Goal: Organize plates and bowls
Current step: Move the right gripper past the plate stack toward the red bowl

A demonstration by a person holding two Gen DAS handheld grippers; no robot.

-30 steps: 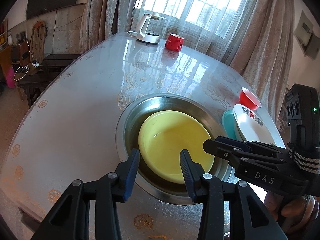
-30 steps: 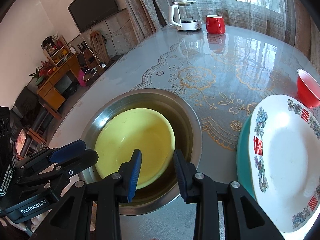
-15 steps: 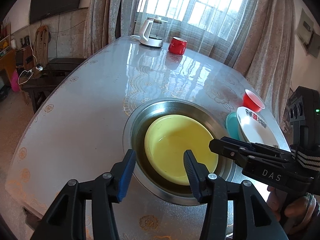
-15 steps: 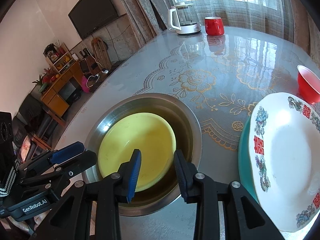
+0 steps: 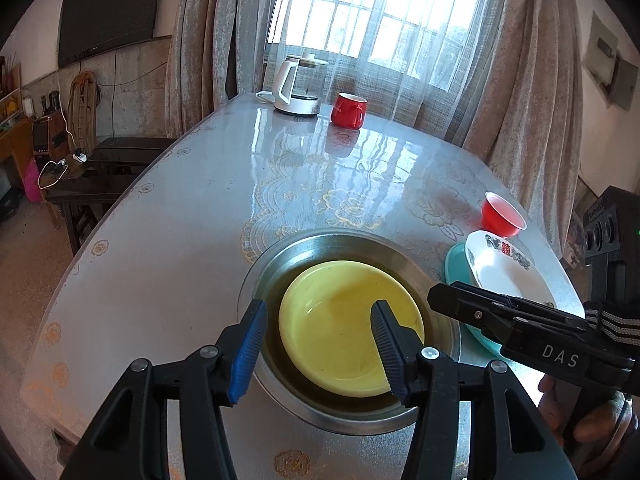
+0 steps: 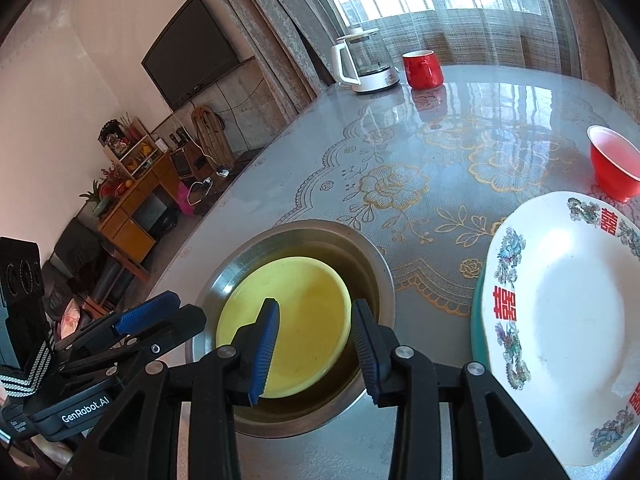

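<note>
A yellow bowl (image 5: 344,324) (image 6: 292,316) lies inside a wide steel basin (image 5: 280,256) (image 6: 372,256) near the table's front edge. Both grippers hover above the near side of that stack, apart from it. My left gripper (image 5: 318,344) holds nothing, and its jaws are opening. My right gripper (image 6: 314,348) is also empty, with its jaws opening more narrowly. To the right, a white patterned plate (image 5: 504,268) (image 6: 560,320) rests on a teal plate (image 5: 454,260) (image 6: 478,300). A small red bowl (image 5: 500,216) (image 6: 612,164) stands behind them.
A white kettle (image 5: 298,88) (image 6: 360,64) and a red mug (image 5: 349,109) (image 6: 422,68) stand at the table's far end by the curtained window. Low furniture and cables sit on the floor to the left. A hand (image 5: 588,428) grips the right tool.
Both grippers drew back and up a little from the bowls, so more of the table shows. The left jaws spread clearly wider; the right jaws widened slightly.
</note>
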